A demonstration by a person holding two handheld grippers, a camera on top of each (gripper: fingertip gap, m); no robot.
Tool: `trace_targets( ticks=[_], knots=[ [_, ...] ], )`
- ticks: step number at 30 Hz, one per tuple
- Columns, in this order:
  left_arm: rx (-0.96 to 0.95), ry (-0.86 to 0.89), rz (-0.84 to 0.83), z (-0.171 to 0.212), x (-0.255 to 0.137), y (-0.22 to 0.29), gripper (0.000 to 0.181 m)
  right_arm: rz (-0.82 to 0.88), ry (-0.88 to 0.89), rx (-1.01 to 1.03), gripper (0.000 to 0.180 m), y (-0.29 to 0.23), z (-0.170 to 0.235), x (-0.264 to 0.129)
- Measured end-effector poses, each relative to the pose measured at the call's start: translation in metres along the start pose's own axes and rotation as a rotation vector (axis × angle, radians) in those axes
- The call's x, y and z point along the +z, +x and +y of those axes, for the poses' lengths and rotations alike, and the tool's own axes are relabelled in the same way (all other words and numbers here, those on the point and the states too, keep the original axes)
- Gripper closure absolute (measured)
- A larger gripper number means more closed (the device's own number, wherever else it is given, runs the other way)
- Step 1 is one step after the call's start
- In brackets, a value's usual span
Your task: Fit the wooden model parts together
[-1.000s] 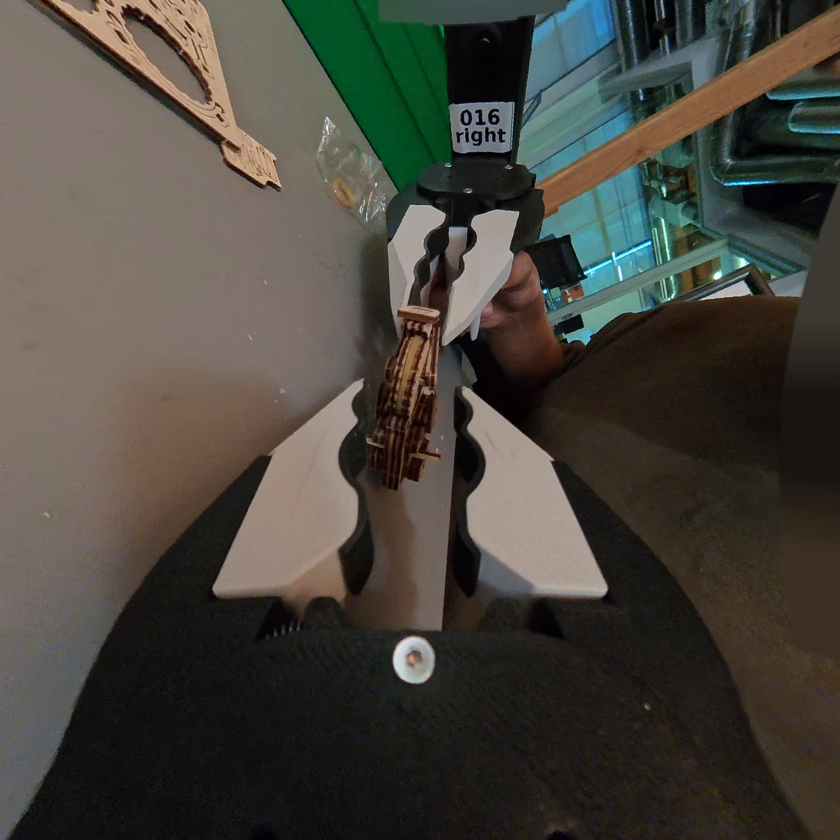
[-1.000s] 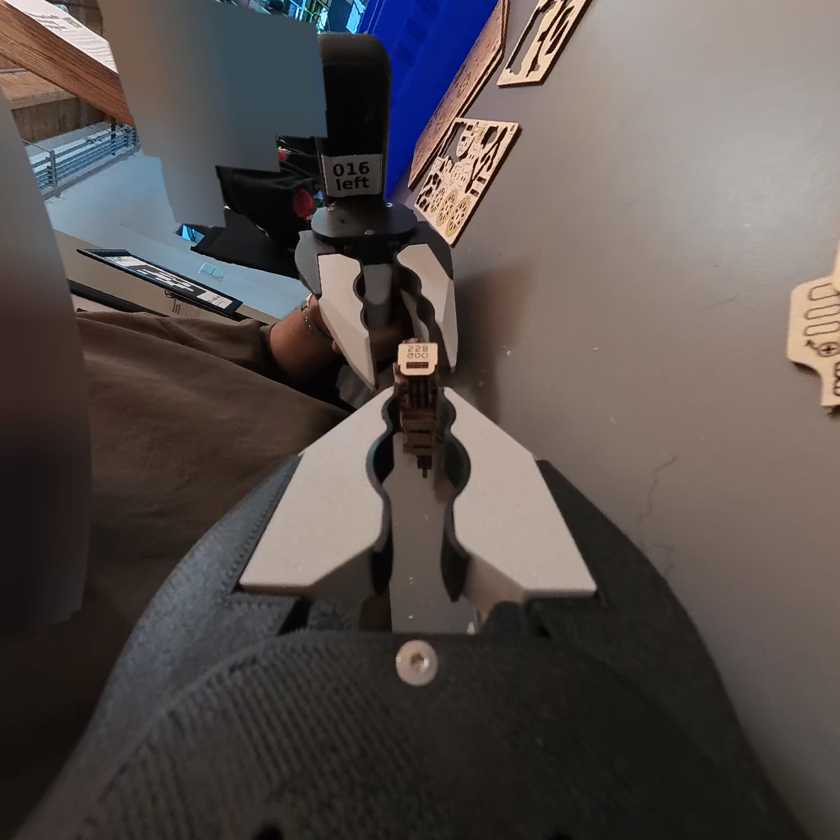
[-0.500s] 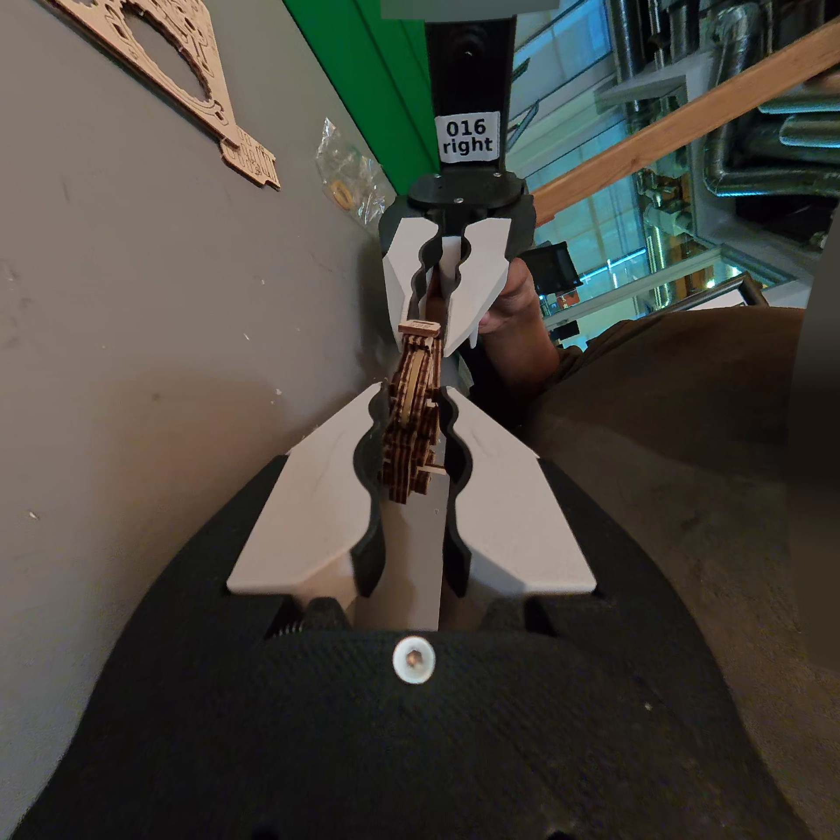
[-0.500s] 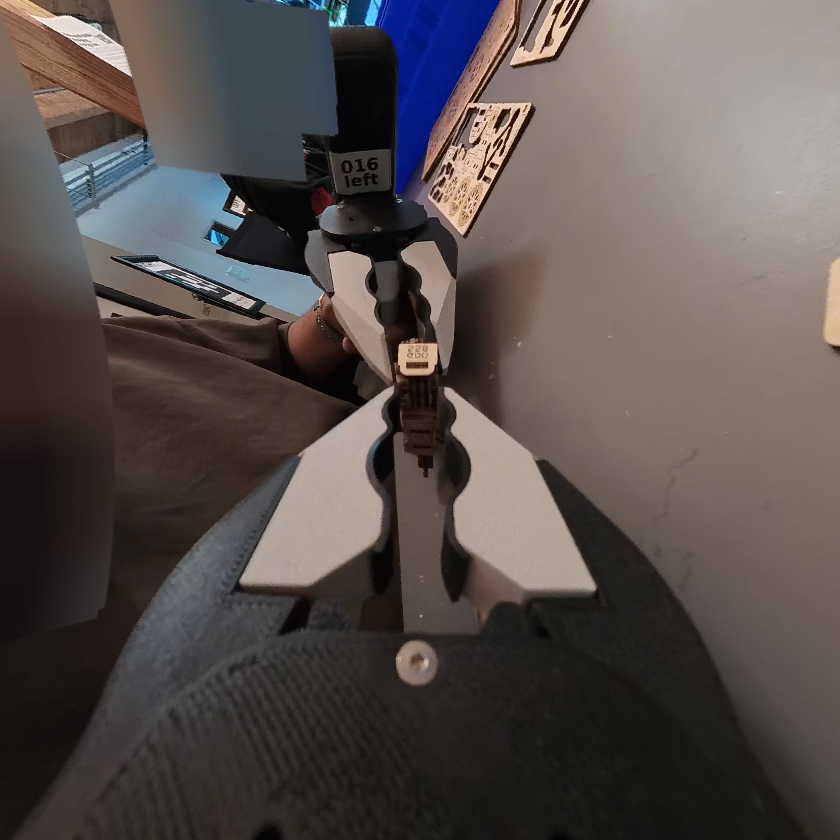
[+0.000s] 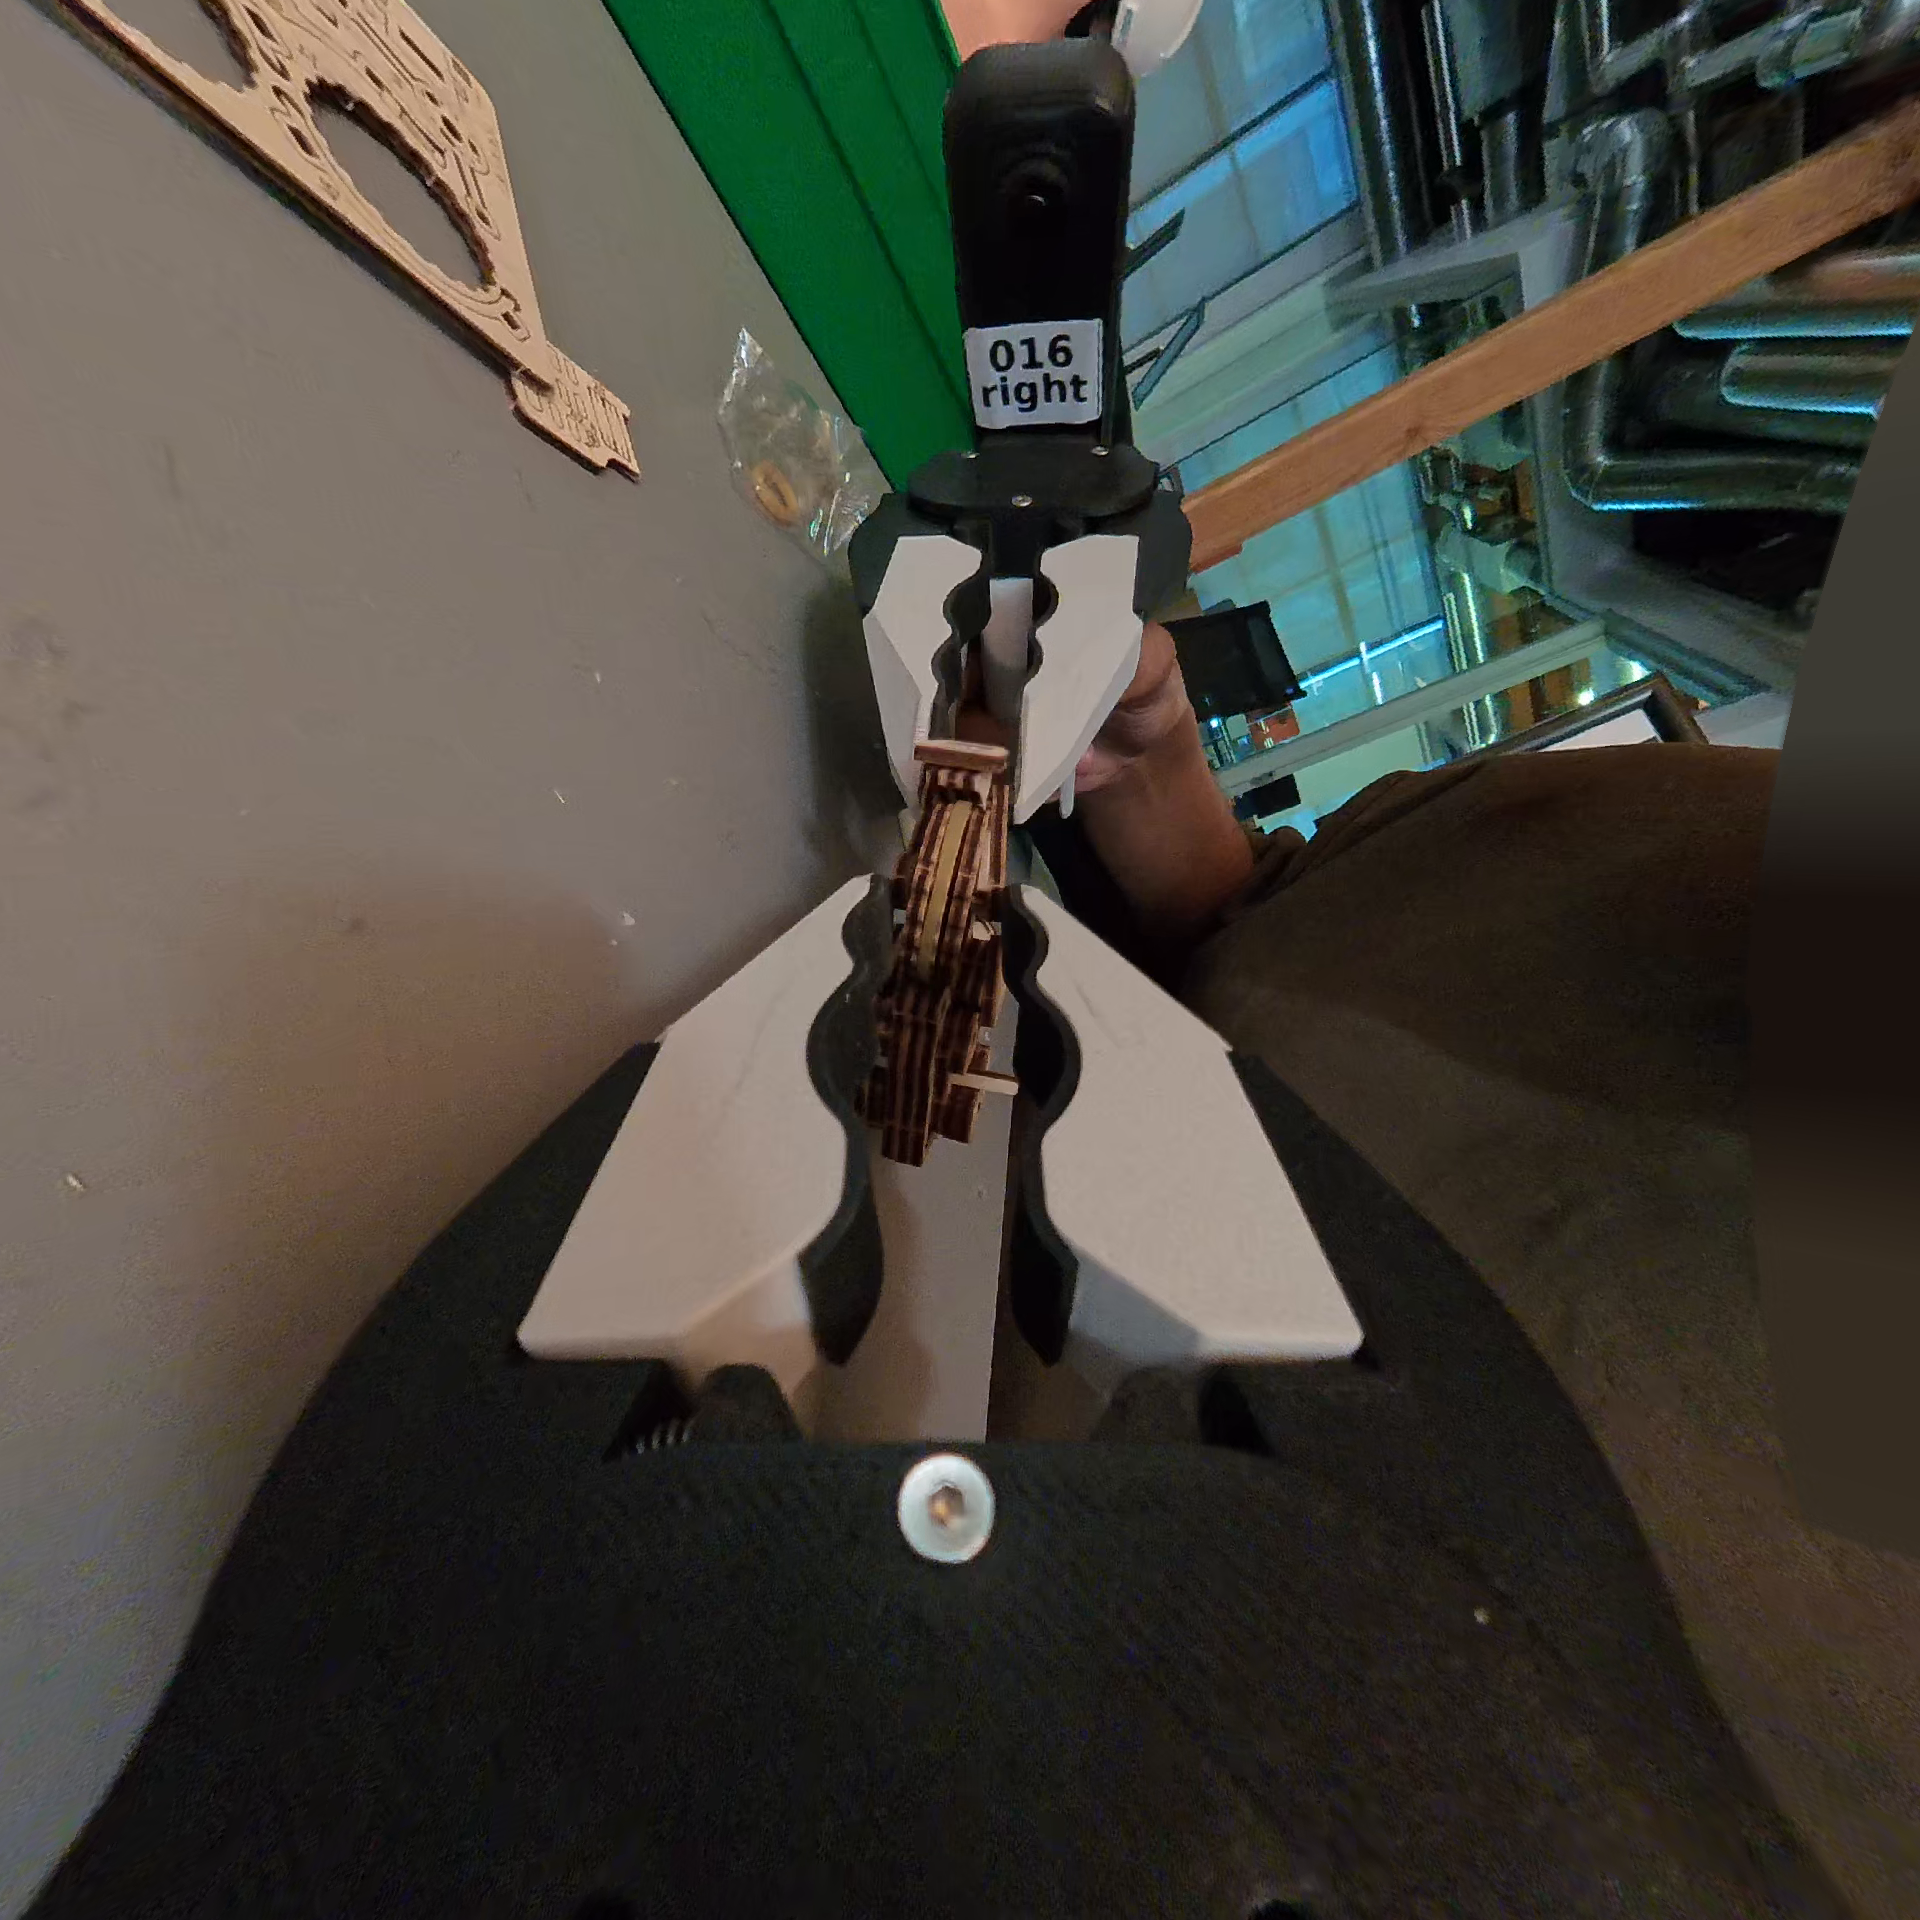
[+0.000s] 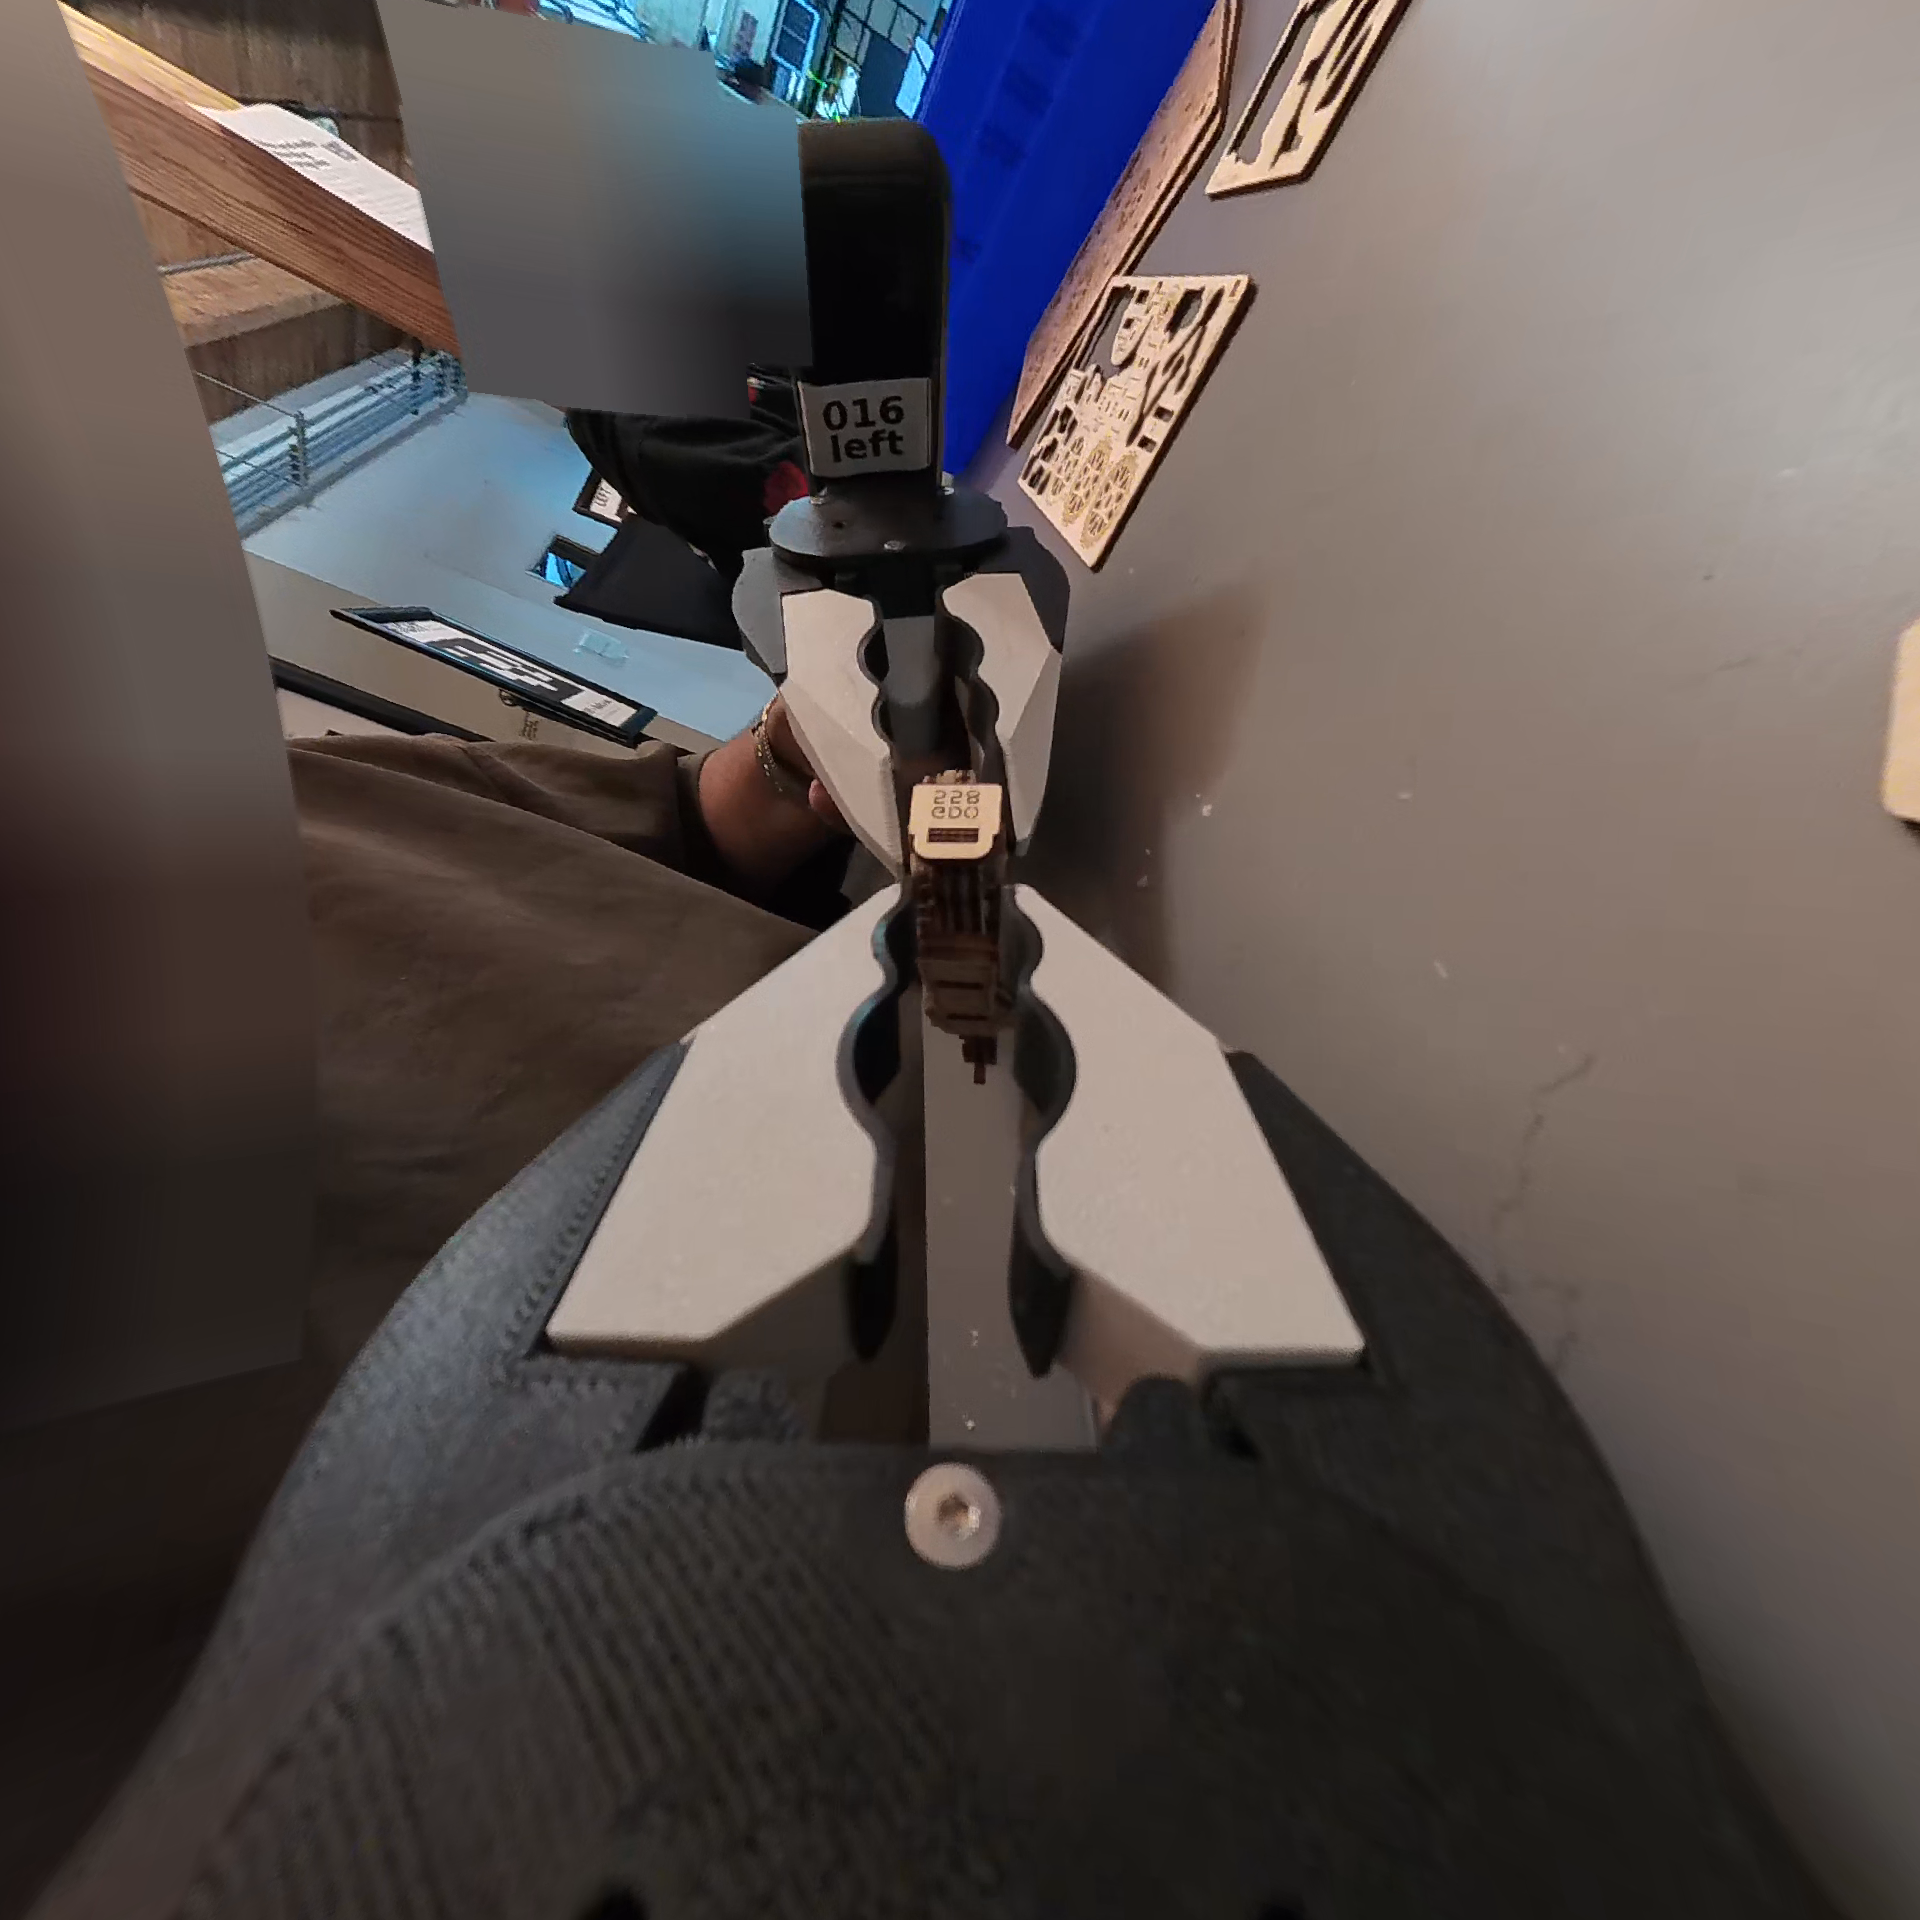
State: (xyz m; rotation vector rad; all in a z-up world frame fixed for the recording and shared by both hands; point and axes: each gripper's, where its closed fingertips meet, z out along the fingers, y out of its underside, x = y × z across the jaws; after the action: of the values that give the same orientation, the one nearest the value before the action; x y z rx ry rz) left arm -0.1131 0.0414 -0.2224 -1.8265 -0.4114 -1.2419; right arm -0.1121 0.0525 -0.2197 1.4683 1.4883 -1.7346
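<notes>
Item: left gripper [image 5: 940, 914], nearest, jaws clamped on wooden model [image 5: 940, 997], a layered sub-assembly held at centre frame, off the table.
Item: right gripper [image 5: 961, 774], at 12 o'clock beyond it, jaws closed on the model's far end.
Item: cut-out wooden sheet [image 5: 343, 177], 10 o'clock, on grey table [image 5: 312, 831].
Item: plastic bag [image 5: 790, 447], 11 o'clock, farther off.
Status: core judged partly built; sheets [image 6: 1122, 416] still carry parts, so fitting remains.

- Wooden model [image 5: 940, 997]: layered brown plywood, edge-on, off the table, small pale tab [image 6: 956, 823] at one end.
- Cut-out wooden sheets [image 6: 1132, 416] flat on grey table.
</notes>
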Motion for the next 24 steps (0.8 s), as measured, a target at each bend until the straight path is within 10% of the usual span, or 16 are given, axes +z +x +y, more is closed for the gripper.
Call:
trace_targets(
  ticks=[24],
  knots=[
    [0.037, -0.048, -0.016, 0.0034, -0.0019, 0.0011, 0.146, -0.007, 0.04, -0.011, 0.166, -0.0028, -0.0084, -0.0071]
  ],
)
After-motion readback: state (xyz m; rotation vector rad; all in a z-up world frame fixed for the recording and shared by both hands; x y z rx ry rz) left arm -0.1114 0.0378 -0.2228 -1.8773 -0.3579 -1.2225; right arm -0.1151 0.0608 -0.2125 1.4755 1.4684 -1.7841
